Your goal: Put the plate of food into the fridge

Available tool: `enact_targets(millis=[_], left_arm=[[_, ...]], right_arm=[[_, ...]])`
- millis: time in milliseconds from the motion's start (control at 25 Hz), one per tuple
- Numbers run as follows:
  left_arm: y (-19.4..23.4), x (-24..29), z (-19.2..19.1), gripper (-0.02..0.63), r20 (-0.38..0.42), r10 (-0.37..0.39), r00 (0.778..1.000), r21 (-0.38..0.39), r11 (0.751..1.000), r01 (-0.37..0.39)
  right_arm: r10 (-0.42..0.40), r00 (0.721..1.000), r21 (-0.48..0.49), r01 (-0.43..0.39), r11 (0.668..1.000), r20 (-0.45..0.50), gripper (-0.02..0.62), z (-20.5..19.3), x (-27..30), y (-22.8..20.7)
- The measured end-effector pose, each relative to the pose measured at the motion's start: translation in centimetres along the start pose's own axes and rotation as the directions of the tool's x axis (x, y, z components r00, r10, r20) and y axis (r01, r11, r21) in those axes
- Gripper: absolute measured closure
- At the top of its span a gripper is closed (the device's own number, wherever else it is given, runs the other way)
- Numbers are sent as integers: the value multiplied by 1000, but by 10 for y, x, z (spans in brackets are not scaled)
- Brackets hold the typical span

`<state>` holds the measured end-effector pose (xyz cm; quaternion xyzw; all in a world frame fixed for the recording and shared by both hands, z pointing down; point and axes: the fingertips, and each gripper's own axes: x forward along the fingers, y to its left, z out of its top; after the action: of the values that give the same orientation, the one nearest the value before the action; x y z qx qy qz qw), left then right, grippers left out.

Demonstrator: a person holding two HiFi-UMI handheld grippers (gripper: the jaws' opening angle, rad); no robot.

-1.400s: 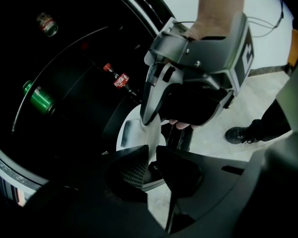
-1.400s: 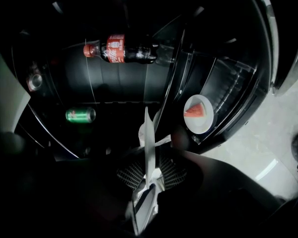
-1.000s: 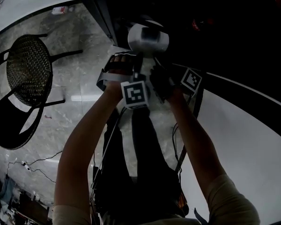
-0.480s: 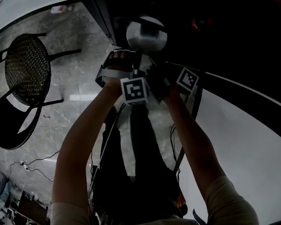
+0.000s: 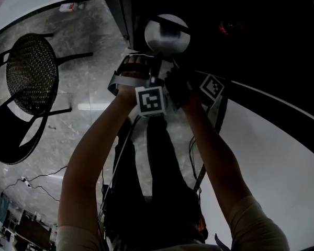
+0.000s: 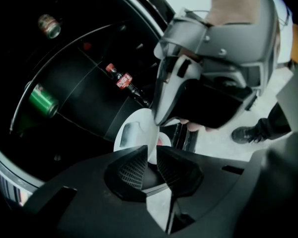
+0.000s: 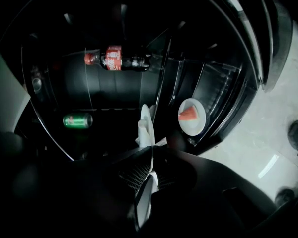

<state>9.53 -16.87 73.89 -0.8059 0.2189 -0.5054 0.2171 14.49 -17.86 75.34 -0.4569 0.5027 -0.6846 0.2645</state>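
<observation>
A white plate (image 5: 166,35) hangs at the mouth of the dark fridge (image 5: 240,20), held between both hands. In the left gripper view the plate (image 6: 134,133) carries a bit of red food (image 6: 160,142), and my left gripper (image 6: 150,163) is shut on its near rim. My right gripper (image 7: 151,165) has just been closing and now pinches the plate's edge (image 7: 146,123), seen edge-on. Its grey body (image 6: 213,68) fills the upper right of the left gripper view. A white plate with a red wedge (image 7: 191,115) shows at the fridge's right; it may be a reflection.
Inside the fridge lie a cola bottle (image 7: 116,58) and a green can (image 7: 77,120) on wire shelves; another can (image 6: 49,26) sits higher. A black mesh chair (image 5: 31,77) stands on the marble floor at left. A white panel (image 5: 282,156) runs along the right. Cables (image 5: 36,184) trail on the floor.
The plate and both hands have edged slightly up the head view toward the fridge opening. Nothing else has visibly moved.
</observation>
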Motion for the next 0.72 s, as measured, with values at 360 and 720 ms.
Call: enact_targets(millis=[360,720], left_arm=[[-4,3,-10,566,-33,-13,999,5,1000,13],[-3,13,1,578,-23,-4,1000,5,1000,4]], right_arm=[[13,999,7,-13,1000,33,568,8,2,4],[-2,1000,3,2,1000,15,568,10,4,0]])
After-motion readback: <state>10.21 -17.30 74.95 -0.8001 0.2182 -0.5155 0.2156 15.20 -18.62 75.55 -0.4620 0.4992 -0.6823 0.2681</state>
